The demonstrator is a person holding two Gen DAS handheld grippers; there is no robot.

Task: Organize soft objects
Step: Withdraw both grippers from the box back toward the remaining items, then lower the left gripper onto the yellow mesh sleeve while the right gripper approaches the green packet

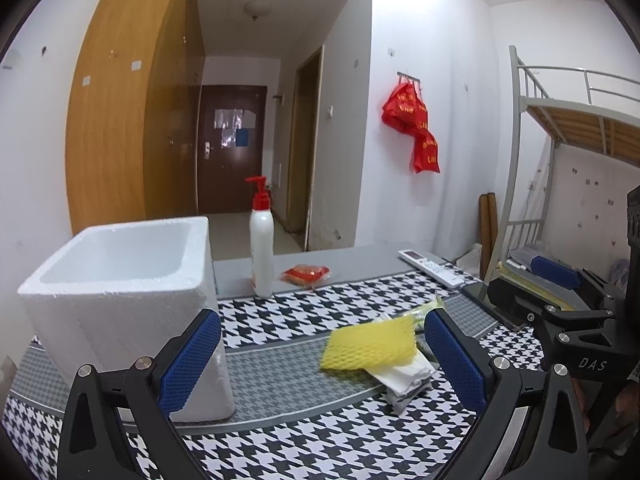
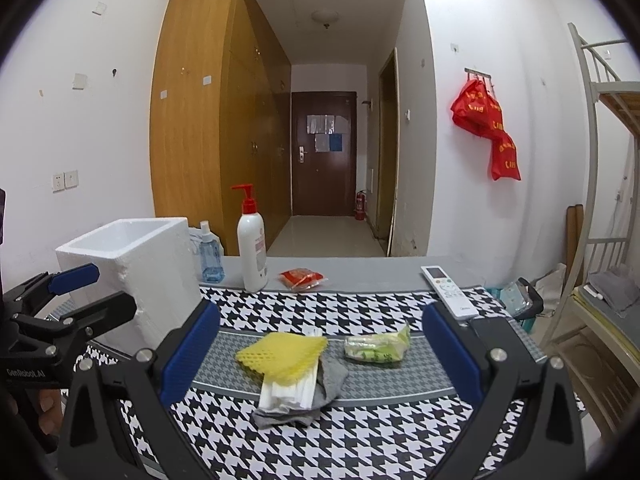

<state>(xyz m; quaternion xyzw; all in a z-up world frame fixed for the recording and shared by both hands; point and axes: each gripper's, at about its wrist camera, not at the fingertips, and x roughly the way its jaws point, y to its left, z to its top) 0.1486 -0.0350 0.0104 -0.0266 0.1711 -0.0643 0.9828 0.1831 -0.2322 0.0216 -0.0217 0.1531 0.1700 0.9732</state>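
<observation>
Jaws on both the left gripper [image 1: 320, 364] and right gripper [image 2: 320, 356] are standing wide open, holding nothing. The pile is lying mid-frame on the table [image 2: 360, 440]: yellow net [image 2: 280, 354] over white tissues [image 2: 288, 390] and a grey sock [image 2: 320, 392], a green packet [image 2: 378, 348] just beside. Grabbing the net may be dragging the tissues along. The foam box [image 2: 136, 264] is waiting left; bottle [image 2: 252, 248] and remote [image 2: 450, 290] are standing clear behind.
</observation>
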